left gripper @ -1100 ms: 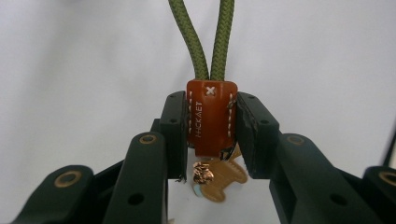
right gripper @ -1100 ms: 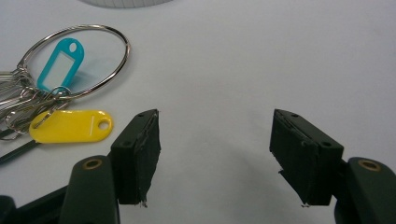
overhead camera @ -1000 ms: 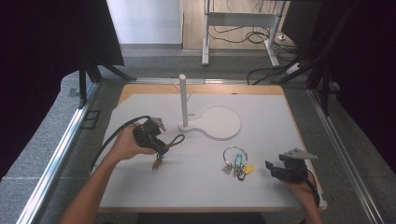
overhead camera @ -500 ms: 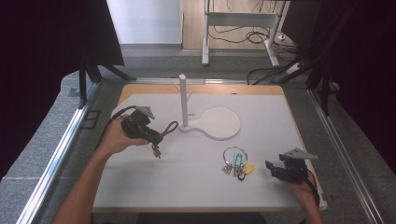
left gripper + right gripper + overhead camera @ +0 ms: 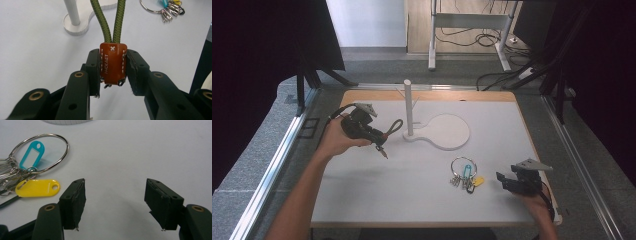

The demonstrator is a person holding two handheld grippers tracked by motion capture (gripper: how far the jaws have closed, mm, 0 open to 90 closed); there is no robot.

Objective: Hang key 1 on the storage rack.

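White tabletop (image 5: 412,185), grey floor and dark curtains around. We note left gripper (image 5: 113,68) clamped on brown leather tab (image 5: 112,63) of green cord key fob (image 5: 393,127); cord loop (image 5: 110,20) runs toward 12 o'clock. In high view fob sits at 9 o'clock of white peg stand (image 5: 408,107), raised off table. Right gripper (image 5: 115,195) jaws wide apart, nothing between, low over table. Key ring (image 5: 37,152) with teal tag (image 5: 32,152) and yellow tag (image 5: 37,187) at its 10 o'clock.

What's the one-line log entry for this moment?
left gripper: shut on leather key fob, lifted | right gripper: open | key ring: on table
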